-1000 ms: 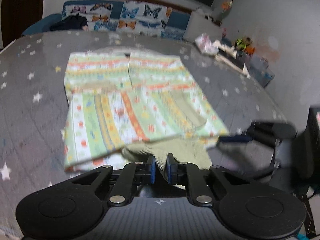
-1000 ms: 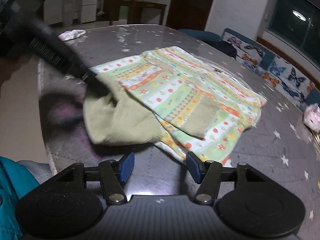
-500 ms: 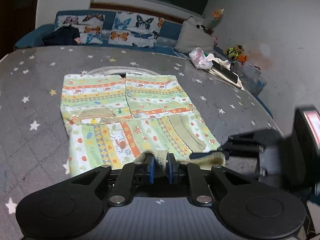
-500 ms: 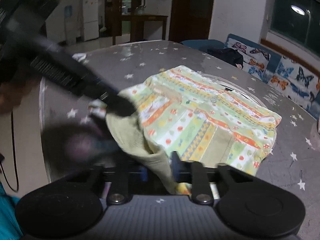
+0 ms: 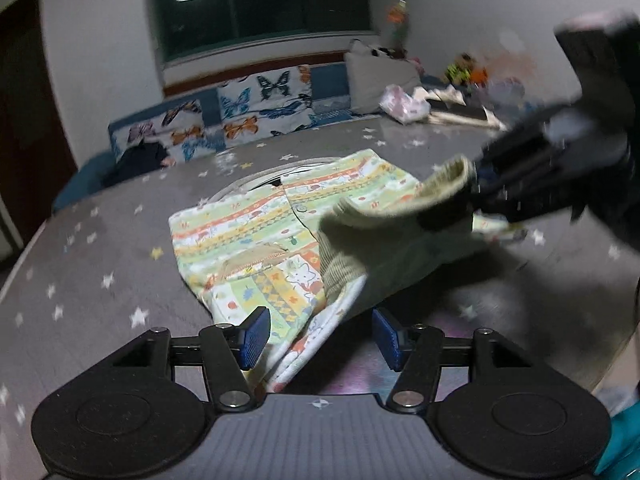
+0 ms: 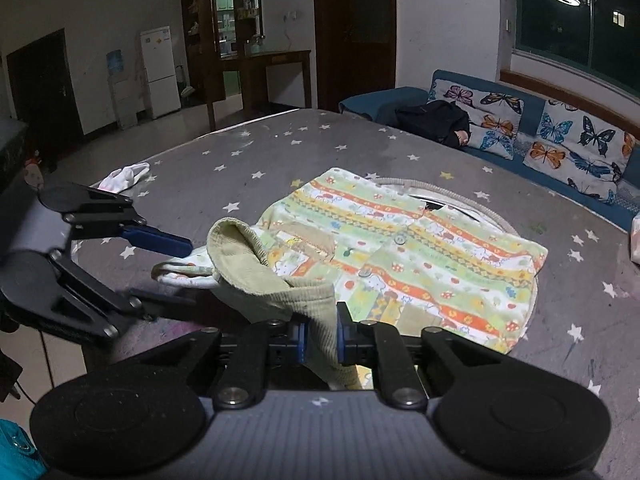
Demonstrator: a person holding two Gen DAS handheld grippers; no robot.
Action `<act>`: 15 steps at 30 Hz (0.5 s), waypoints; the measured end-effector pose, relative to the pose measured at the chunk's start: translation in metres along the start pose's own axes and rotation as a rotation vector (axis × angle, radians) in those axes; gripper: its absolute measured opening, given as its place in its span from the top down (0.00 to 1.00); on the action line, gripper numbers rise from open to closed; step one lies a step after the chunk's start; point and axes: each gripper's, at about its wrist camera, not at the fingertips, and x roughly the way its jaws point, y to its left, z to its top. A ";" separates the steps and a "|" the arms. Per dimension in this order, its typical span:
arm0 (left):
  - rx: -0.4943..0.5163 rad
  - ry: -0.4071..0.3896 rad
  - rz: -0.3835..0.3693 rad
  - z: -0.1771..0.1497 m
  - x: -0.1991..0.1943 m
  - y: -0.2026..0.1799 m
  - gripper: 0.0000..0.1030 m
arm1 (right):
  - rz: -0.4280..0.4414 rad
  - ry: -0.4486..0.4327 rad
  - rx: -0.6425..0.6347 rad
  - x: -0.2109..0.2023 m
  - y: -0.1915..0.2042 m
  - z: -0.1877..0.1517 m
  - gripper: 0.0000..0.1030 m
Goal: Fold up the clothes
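Gripping the olive ribbed hem [image 6: 280, 292] of the patterned garment [image 6: 420, 256], your right gripper [image 6: 320, 338] has its pads pinched tight on the cloth, lifted off the star-print table [image 6: 320, 148]. Your left gripper [image 5: 320, 334] stands wide apart just beside the hem, holding nothing. Beyond the hem, the garment lies flat mid-table. Farther beyond it sits the butterfly-cushioned sofa [image 6: 560, 136].

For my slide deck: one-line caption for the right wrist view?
Right gripper clamps the patterned garment's ribbed olive cuff; left gripper open beside it.
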 end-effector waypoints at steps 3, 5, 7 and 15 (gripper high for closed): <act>0.073 0.001 0.016 -0.004 0.010 -0.001 0.54 | -0.008 -0.009 0.007 -0.001 -0.001 0.000 0.89; 0.102 0.003 0.024 -0.006 0.016 0.000 0.66 | -0.007 -0.013 0.013 -0.001 -0.001 -0.002 0.89; 0.108 0.006 0.028 -0.008 0.020 0.003 0.83 | -0.008 -0.021 0.012 -0.001 0.001 -0.004 0.91; 0.061 -0.018 -0.006 -0.012 0.001 0.003 0.91 | 0.008 -0.059 0.011 -0.018 0.009 -0.012 0.94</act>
